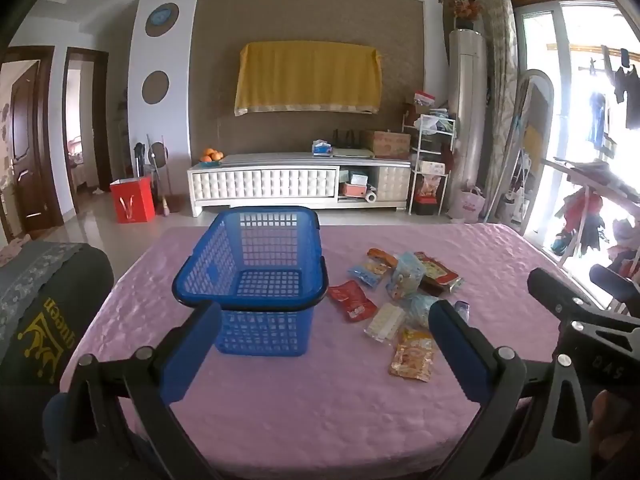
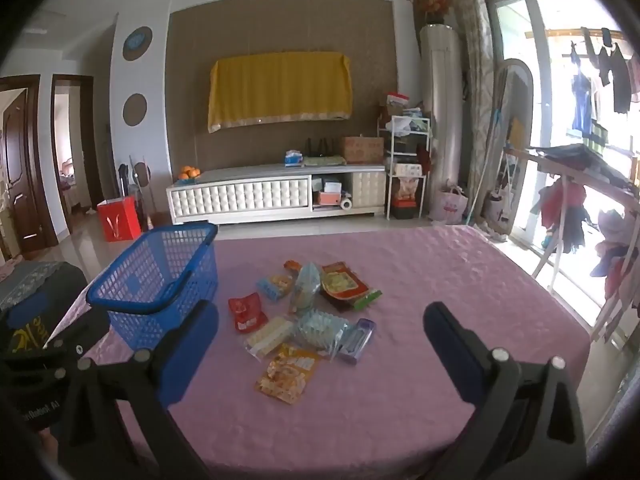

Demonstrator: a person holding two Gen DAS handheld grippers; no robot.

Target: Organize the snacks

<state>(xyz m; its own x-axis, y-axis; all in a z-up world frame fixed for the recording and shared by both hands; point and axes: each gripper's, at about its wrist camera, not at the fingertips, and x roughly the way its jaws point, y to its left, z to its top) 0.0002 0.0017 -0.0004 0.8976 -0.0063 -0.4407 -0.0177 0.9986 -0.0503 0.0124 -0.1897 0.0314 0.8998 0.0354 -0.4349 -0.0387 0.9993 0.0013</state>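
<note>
A blue basket [image 1: 256,276] stands empty on the pink table [image 1: 320,400] — snack packets [image 2: 304,316] scattered beside it. Left gripper [image 1: 326,348] and right gripper [image 2: 320,348] hover, jaws spread wide, grasping nothing.

Plastic basket [image 1: 256,272]; glossy (seemingly quilted) tablecloth [image 1: 320,400].

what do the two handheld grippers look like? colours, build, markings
Both match: the left gripper and right gripper have two flat fingers with blue pads, carried on black linkage bars with round silver pivot pins. In the left wrist view, the right gripper's black frame shows pale embossed lettering, unreadable.
</note>
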